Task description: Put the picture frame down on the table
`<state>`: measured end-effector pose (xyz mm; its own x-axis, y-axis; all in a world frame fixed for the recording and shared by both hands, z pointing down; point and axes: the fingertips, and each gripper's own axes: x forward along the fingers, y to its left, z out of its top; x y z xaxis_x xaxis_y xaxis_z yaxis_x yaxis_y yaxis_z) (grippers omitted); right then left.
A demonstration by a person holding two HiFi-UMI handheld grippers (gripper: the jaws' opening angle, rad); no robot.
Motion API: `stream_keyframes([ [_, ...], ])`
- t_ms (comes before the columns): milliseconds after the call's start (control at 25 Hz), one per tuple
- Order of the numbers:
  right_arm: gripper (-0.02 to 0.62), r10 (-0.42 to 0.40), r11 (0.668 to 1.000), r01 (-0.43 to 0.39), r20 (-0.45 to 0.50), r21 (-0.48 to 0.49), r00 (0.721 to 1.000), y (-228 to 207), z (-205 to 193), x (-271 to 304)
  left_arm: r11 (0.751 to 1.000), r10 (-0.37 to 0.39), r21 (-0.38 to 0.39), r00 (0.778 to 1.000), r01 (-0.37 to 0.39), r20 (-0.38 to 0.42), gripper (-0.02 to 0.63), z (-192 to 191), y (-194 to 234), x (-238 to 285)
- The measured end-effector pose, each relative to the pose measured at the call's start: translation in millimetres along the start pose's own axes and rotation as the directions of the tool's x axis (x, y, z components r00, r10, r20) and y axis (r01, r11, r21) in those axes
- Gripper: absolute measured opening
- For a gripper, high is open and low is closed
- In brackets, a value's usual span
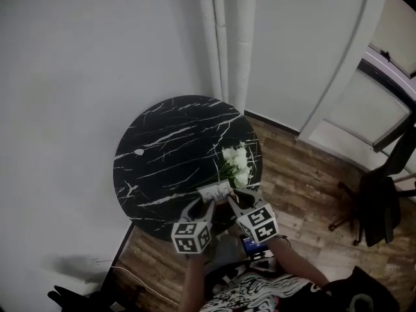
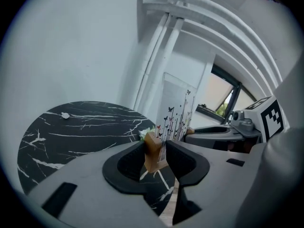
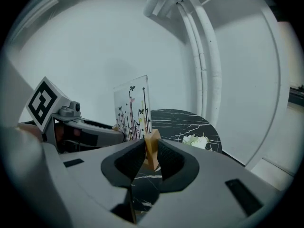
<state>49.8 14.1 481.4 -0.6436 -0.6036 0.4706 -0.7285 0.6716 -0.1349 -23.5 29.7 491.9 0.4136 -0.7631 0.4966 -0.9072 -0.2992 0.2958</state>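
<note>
The picture frame (image 1: 214,191) is a clear panel (image 2: 176,113) printed with thin flower stems and butterflies, standing on two wooden foot blocks. It stands upright over the near edge of the round black marble table (image 1: 162,148); whether it touches the top cannot be told. My left gripper (image 1: 203,203) is shut on one wooden block (image 2: 153,151). My right gripper (image 1: 231,200) is shut on the other block (image 3: 152,148). The panel (image 3: 133,108) rises between the two grippers.
A bunch of white flowers (image 1: 237,158) lies on the table's right side, just beyond the frame. White pipes (image 1: 224,38) run up the wall behind the table. A black chair (image 1: 383,200) stands on the wooden floor at the right. A small white scrap (image 2: 65,115) lies on the far tabletop.
</note>
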Motion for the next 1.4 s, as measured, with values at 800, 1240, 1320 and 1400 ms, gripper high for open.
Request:
stream_keyframes([
  [800,0.083,-0.076,0.996,0.079,-0.068,0.043,0.995,-33,58,137,0.996,-0.091,-0.013,0.995,0.09,-0.046,0.149,70,118,81],
  [1240,0.083,-0.076,0.996,0.078,-0.052,0.041,0.996,-26,59,130,0.997,-0.081,-0.007,0.996,0.08,-0.024,0.149,72,115,71],
  [1320,0.083,-0.074,0.997,0.075,-0.036,0.026,0.997,-26,64,131,0.997,-0.075,-0.009,0.997,0.075,-0.006,0.149,75,116,69],
  [1400,0.081,-0.068,0.998,0.069,-0.032,0.01,0.997,-25,67,131,0.998,-0.068,-0.014,0.998,0.068,0.008,0.149,78,117,69],
])
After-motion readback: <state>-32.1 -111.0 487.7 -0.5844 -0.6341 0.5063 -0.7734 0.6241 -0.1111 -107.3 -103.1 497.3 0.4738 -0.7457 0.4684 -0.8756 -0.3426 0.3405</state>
